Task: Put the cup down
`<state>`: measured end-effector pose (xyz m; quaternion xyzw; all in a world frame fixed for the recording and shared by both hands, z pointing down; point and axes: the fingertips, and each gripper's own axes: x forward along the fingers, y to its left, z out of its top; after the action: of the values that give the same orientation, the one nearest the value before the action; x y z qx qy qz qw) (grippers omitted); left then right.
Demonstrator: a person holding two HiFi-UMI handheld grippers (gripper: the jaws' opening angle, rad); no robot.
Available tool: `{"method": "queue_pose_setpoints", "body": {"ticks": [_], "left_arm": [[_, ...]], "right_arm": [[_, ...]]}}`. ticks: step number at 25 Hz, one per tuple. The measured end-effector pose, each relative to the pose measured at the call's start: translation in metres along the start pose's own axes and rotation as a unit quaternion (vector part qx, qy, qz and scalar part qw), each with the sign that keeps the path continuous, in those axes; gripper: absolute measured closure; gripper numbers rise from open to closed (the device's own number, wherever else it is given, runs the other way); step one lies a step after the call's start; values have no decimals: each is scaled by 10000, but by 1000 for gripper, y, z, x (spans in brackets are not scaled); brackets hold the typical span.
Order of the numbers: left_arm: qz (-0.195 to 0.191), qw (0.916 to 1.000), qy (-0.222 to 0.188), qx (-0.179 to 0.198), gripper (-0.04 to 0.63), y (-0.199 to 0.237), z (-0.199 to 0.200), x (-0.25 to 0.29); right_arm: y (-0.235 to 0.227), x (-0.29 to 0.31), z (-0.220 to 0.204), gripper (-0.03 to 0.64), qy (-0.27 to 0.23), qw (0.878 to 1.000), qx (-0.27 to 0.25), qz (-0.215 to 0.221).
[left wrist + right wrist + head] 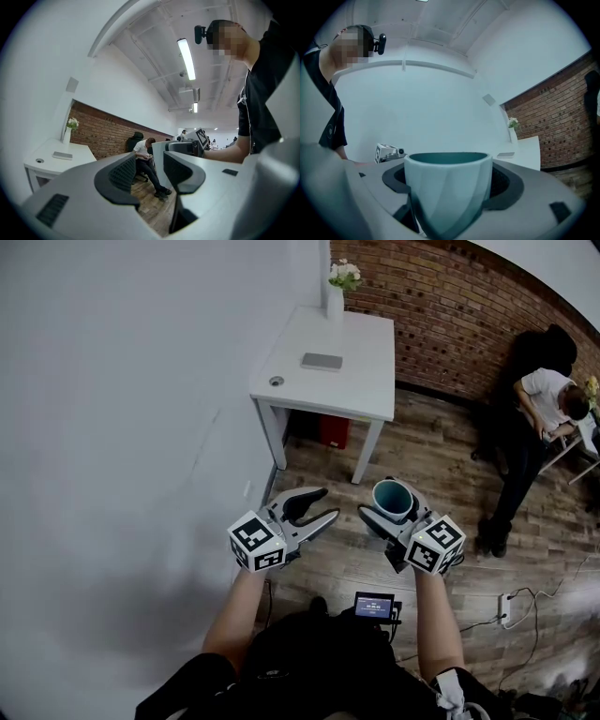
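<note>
Print in the head view comes down to the black-and-white square markers on each claw's cube. There is also a small lit screen at the person's chest, its characters too small to read. The left claw is held level, its jaws parted with nothing between them. Just beside it, the right claw has its jaws set wide round the cup. The cup stands upright, its teal inside showing, above the wooden floor. Well apart from the cup, a white table carries a vase of flowers, a flat grey slab and a small round thing. A seated person is near the brick wall.

In the left gripper view, the left claw shows two dark ribbed pads standing apart. Only the floor and the seated person appear through the gap. The right claw reaches in from the right, one square marker on its cube turned to the camera; it is a pattern, not lettering. The table and vase lie off to the left.

In the right gripper view, the cup fills the space between the jaws of the right claw. The dark pads press its pale, faceted, plain sides on the left and right, and its rim is level. The left claw shows behind on the left, marker side on. The table and vase stand far right by the brick wall.
</note>
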<state>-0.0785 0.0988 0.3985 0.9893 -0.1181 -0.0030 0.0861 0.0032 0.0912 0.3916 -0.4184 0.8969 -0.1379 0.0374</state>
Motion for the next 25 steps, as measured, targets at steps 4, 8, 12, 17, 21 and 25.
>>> {"method": "queue_pose_setpoints", "body": {"ticks": [4, 8, 12, 17, 21, 25], "left_arm": [[-4, 10000, 24, -19, 405, 15, -2, 7], [52, 10000, 30, -25, 405, 31, -9, 9], [121, 9999, 24, -48, 405, 53, -14, 16], [240, 9997, 17, -40, 405, 83, -18, 32], [298, 9995, 96, -55, 405, 111, -19, 57], [424, 9990, 90, -54, 405, 151, -9, 81]], "right_arm": [[-15, 9, 1, 206, -53, 10000, 52, -53], [-26, 21, -2, 206, -70, 10000, 15, -17], [-44, 38, -4, 206, -33, 10000, 9, 44], [-75, 60, 0, 206, -93, 9998, -18, 149], [-110, 79, 7, 206, -123, 9996, 46, 240], [-149, 102, 18, 206, -60, 9993, 80, 358]]}}
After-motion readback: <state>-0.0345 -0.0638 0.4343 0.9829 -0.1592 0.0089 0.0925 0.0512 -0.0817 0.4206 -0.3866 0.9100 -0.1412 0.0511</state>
